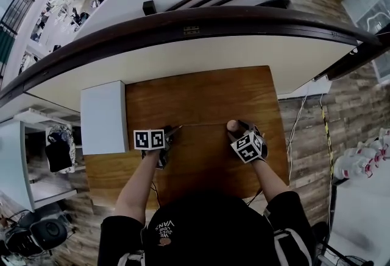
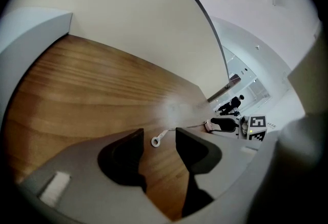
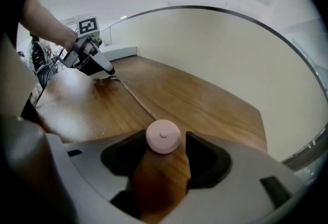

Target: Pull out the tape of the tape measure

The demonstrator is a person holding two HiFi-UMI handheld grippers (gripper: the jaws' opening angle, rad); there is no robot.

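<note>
A small round pink tape measure [image 1: 231, 126] stands on the wooden table [image 1: 201, 91], and my right gripper [image 1: 239, 129] is shut on it. In the right gripper view the pink case [image 3: 163, 136] sits pinched between both jaws. Its thin tape [image 3: 134, 99] runs out across the wood to my left gripper [image 3: 105, 72]. In the left gripper view the tape's ring-shaped end tab [image 2: 156, 141] lies on the table between the jaws of the left gripper [image 2: 160, 134], which stand open and do not touch it. The right gripper's marker cube [image 2: 256, 128] shows at the far right.
A white box [image 1: 103, 117] sits at the table's left edge. A curved cream counter with a dark rim [image 1: 201, 18] bounds the far side. Cables [image 1: 292, 131] hang off the right side, above the plank floor [image 1: 347, 119].
</note>
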